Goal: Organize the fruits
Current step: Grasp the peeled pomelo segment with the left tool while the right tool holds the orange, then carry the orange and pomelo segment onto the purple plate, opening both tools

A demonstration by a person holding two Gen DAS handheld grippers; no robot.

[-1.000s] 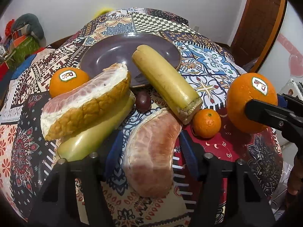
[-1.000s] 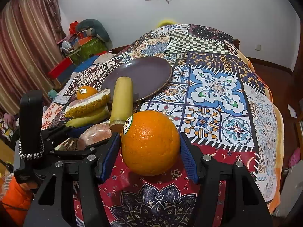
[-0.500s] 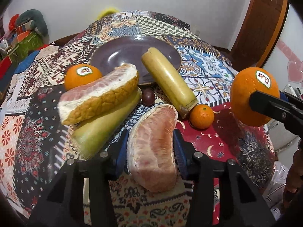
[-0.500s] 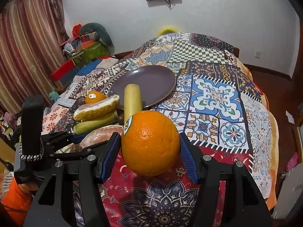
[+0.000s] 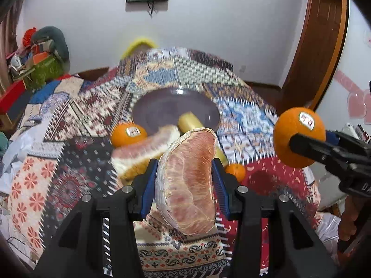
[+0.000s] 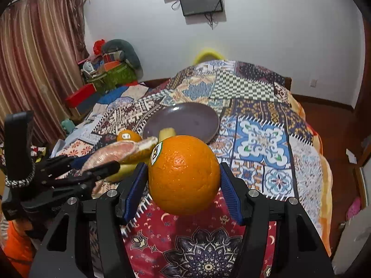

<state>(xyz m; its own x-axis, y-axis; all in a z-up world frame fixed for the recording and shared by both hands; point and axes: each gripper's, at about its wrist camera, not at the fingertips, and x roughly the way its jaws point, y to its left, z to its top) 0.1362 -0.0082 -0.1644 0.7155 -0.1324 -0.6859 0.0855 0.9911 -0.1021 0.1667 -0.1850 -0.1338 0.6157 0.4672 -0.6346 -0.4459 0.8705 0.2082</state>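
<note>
A patchwork cloth [image 6: 262,136] with many patterns covers the table. On it lies a dark purple plate [image 6: 185,120], and the end of a banana [image 5: 189,121] rests on its near rim. The left gripper [image 5: 184,180] has just been closing its jaws, and they now pinch a peeled pomelo segment [image 5: 187,180], which is lifted above the cloth. The right gripper [image 6: 184,180] pinches a big orange [image 6: 184,173] with a sticker, also held above the cloth. Beside the plate lie a pomelo wedge with rind [image 5: 141,148], a second orange [image 5: 128,134] with a sticker, and a small mandarin [image 5: 236,171].
</note>
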